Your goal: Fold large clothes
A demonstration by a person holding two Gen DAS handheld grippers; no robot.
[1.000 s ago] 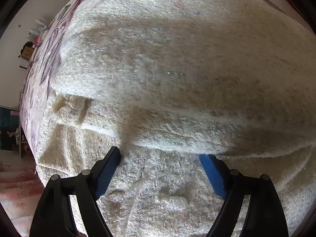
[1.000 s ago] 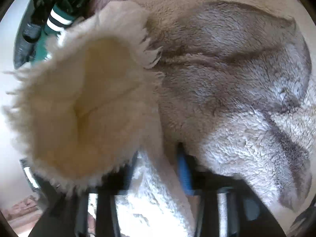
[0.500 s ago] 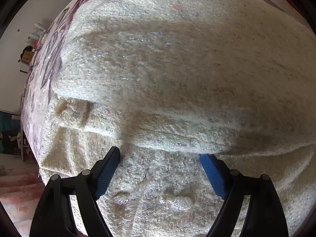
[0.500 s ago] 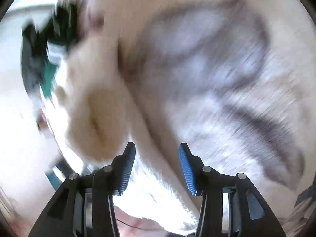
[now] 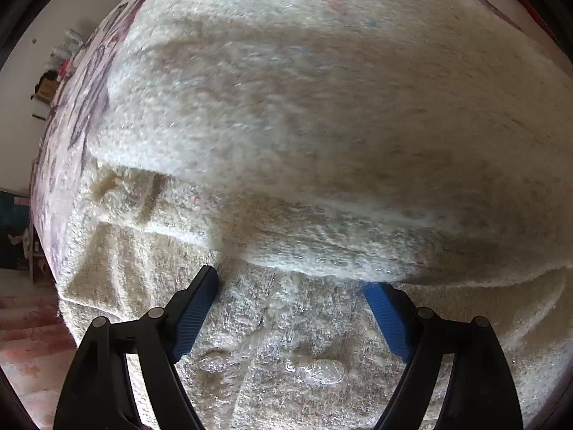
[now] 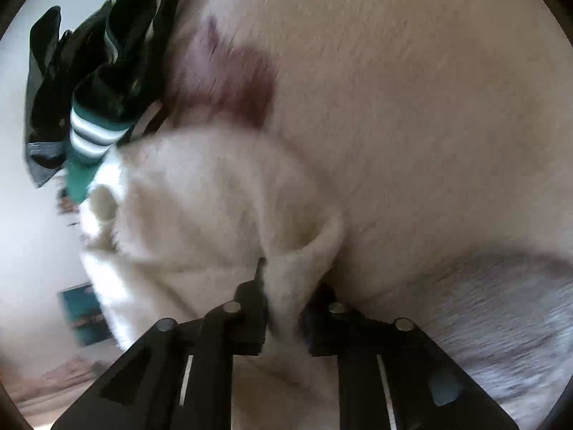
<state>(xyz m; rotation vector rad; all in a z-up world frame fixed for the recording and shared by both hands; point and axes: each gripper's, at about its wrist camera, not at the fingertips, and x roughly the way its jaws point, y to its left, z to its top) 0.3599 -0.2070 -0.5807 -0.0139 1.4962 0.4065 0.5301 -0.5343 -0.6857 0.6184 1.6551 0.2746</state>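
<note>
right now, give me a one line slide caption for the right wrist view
Right tongs shut on a fold of the cream fleece garment, with green striped clothing heaped beyond it.

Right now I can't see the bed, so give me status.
Left gripper open over the cream sweater. Right gripper shut on a sweater fold. Green striped clothes beside.

Fuzzy cream sweater (image 5: 322, 125), folded over
</note>
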